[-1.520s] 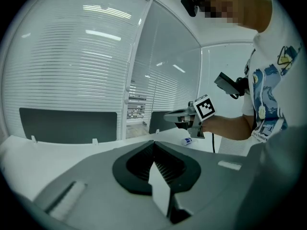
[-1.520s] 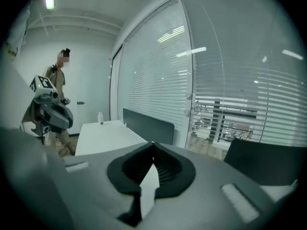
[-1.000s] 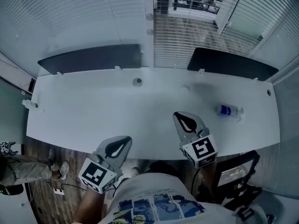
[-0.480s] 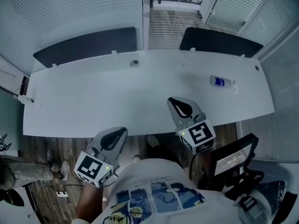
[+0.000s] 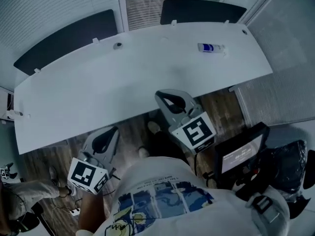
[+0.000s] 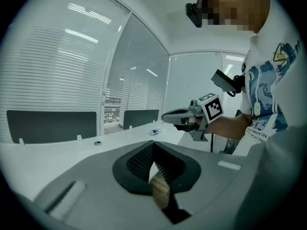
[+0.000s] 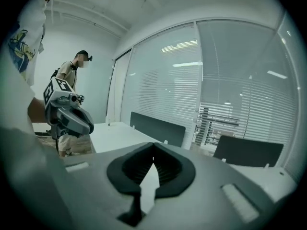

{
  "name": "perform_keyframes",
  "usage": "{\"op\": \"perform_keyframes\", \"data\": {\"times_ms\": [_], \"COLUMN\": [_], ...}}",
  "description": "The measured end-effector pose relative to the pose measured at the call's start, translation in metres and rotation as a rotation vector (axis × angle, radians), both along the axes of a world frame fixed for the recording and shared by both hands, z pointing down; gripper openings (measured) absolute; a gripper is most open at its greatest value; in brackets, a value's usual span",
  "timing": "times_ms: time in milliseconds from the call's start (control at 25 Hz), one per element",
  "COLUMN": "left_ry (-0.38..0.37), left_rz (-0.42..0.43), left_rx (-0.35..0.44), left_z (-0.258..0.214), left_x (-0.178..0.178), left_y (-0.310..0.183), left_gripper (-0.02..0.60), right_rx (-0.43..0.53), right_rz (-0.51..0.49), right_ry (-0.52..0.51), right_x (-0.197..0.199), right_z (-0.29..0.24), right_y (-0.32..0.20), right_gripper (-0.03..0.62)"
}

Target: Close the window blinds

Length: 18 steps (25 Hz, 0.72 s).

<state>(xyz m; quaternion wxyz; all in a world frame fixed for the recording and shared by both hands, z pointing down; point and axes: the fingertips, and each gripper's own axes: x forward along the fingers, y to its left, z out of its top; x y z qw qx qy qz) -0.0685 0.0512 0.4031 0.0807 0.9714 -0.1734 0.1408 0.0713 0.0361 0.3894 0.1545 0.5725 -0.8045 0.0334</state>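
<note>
left gripper (image 5: 110, 134) closed, empty, over the floor (short of the desk (image 5: 88, 92)). right gripper (image 5: 165, 98) closed, empty, tips at the desk's near edge. blinds (image 5: 54, 6) hang on the glass past the desk's far edge, well apart from both grippers, which point roughly that way. bottle (image 5: 210, 47) lies on the desk, far right.

Head view looks down; both gripper views face desk (image 5: 123, 82) and blinds (image 7: 163, 85).
</note>
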Motion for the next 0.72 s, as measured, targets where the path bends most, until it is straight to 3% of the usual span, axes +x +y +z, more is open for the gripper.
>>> {"op": "perform_keyframes", "data": {"times_ms": [360, 720], "left_ry": [0.021, 0.028], "left_rz": [0.076, 0.074], "left_rx": [-0.002, 0.0], "left_z": [-0.002, 0.0], "left_x": [0.0, 0.01], "left_y": [0.045, 0.066], "left_gripper": [0.005, 0.005], "right_rx": [0.003, 0.017], "right_rz": [0.057, 0.018], "right_ry": [0.035, 0.033], "right_x": [-0.006, -0.003], "right_z": [-0.007, -0.011], "right_y": [0.057, 0.081], "right_gripper": [0.003, 0.003]}}
